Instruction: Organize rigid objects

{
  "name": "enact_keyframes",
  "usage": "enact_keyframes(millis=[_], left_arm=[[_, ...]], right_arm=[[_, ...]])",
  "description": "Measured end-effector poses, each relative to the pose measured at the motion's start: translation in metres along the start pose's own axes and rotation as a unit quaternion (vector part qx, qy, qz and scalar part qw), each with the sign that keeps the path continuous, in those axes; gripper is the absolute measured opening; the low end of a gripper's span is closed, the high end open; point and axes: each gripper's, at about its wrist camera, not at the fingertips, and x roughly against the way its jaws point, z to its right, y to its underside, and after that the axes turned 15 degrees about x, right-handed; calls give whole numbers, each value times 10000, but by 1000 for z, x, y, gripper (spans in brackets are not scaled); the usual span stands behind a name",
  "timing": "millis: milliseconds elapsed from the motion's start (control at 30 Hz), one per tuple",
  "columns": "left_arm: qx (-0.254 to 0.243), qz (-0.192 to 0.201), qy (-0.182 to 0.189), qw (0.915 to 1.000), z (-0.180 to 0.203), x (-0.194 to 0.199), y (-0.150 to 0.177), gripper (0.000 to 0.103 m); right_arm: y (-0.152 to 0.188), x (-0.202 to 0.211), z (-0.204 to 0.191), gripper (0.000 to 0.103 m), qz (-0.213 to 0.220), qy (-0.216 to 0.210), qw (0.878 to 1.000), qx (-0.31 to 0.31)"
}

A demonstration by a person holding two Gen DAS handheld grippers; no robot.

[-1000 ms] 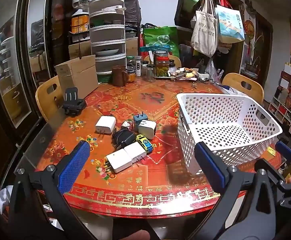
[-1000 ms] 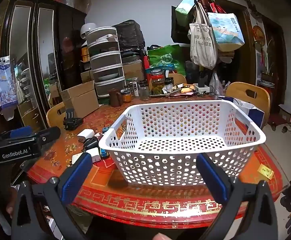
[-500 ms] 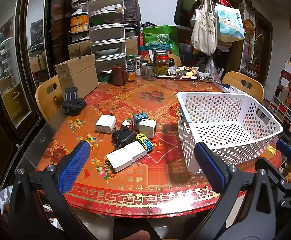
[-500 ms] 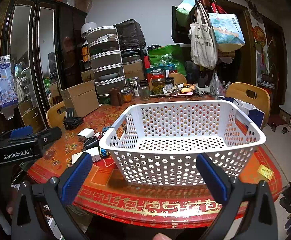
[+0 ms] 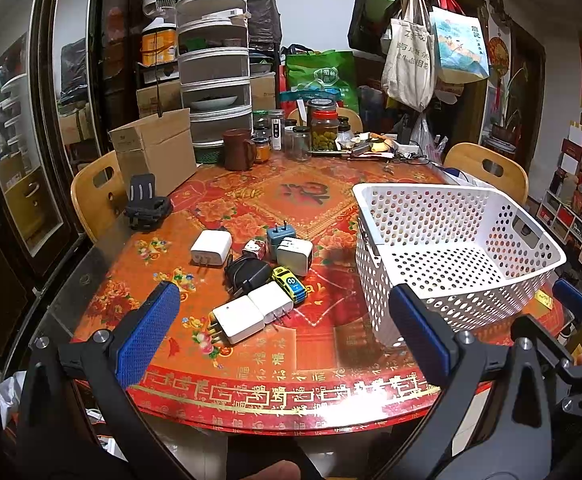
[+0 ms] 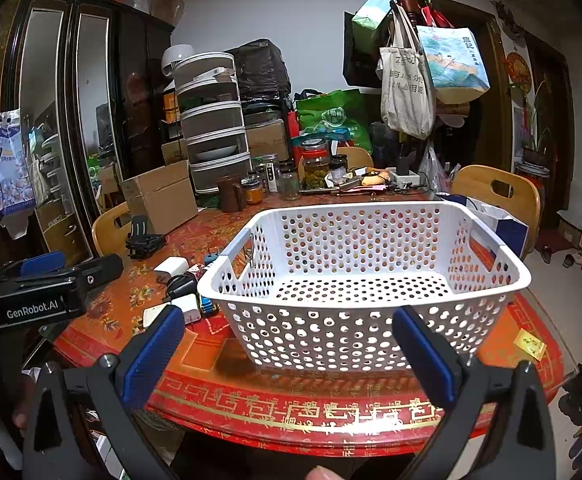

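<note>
A cluster of small rigid objects lies on the red patterned table [image 5: 251, 364]: several white chargers [image 5: 237, 319] [image 5: 211, 247], a black adapter [image 5: 247, 273], a blue plug [image 5: 279, 235], a small patterned cube [image 5: 254, 249] and a yellow toy car [image 5: 289, 279]. An empty white perforated basket [image 5: 451, 216] stands to their right, also in the right wrist view [image 6: 363, 296]. My left gripper [image 5: 283, 332] is open and empty, near the table's front edge before the cluster. My right gripper [image 6: 289, 348] is open and empty, in front of the basket.
A black phone stand [image 5: 145, 204] and cardboard box [image 5: 153, 150] sit at the table's left back. A brown mug [image 5: 237, 155], jars [image 5: 323, 130] and clutter line the far edge. Wooden chairs [image 5: 95, 192] [image 5: 487, 168] surround the table. A yellow card [image 6: 531, 345] lies right of the basket.
</note>
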Motion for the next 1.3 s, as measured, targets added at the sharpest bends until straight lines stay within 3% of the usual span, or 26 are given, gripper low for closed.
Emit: enact_keyframes(millis=[1300], left_arm=[[-38, -55, -14, 10000, -4, -7, 7, 103]], right_arm=[[0, 0, 0, 103, -42, 6, 10000, 7]])
